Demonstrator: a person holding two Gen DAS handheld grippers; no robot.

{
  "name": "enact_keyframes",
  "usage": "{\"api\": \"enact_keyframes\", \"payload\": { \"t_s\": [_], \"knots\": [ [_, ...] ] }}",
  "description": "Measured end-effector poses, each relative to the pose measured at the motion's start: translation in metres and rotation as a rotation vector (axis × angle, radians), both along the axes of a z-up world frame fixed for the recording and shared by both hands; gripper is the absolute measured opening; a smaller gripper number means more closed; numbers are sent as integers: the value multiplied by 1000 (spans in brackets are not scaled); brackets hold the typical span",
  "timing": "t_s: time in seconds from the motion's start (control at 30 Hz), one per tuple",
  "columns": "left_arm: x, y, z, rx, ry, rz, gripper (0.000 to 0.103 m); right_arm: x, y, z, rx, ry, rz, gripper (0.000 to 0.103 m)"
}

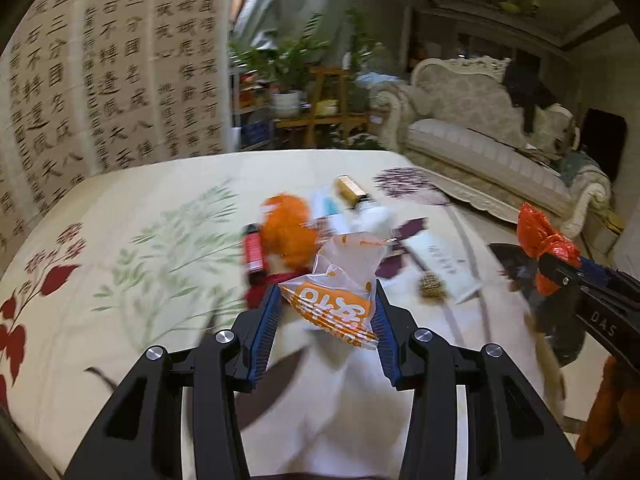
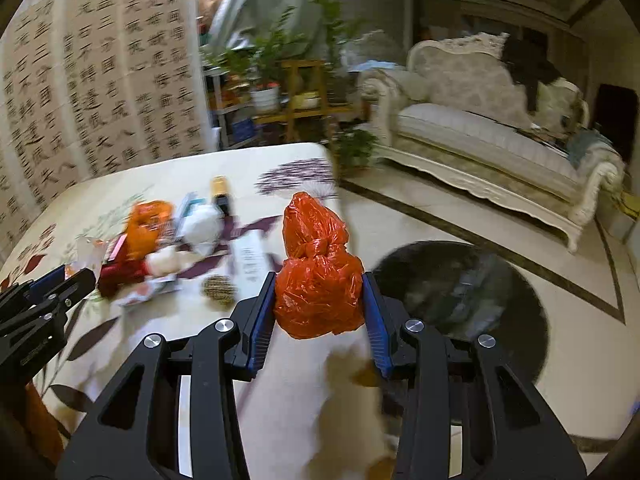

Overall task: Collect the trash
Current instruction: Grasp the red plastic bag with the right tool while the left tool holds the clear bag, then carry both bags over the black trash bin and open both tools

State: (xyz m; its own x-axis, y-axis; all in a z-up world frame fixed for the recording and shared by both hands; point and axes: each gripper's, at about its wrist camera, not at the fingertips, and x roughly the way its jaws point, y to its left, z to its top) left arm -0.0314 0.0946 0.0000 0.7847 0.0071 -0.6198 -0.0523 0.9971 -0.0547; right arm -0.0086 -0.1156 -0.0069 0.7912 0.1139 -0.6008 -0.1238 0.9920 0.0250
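In the left wrist view, the left gripper (image 1: 328, 304) pinches an orange-and-white snack wrapper (image 1: 340, 284) at lower centre, above the floral tablecloth (image 1: 120, 216). The right wrist view alone shows the round dark bin (image 2: 460, 292) at centre right; there the right gripper (image 2: 319, 300) clamps a knotted red plastic bag (image 2: 316, 276) mid-frame.

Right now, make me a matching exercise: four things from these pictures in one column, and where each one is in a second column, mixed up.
Things:
1. red knotted bag
2. orange and white wrapper
3. gold box
4. black bin

Places:
A. on the floor beside the table
B. in the left gripper
C. far end of the trash pile on the table
D. in the right gripper

Pairs: 1-D, 2-B, 3-C, 4-A
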Motion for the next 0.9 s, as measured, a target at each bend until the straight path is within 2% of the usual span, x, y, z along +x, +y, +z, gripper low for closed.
{"api": "enact_keyframes", "payload": {
  "t_s": [0.43, 0.9],
  "knots": [
    [36, -110, -1, 24, -23, -194, 44, 11, -78, -13, -12, 0, -163, 40],
    [71, -178, -14, 71, -2, -288, 44, 29, -127, -36, 16, 37, -238, 40]
  ]
}}
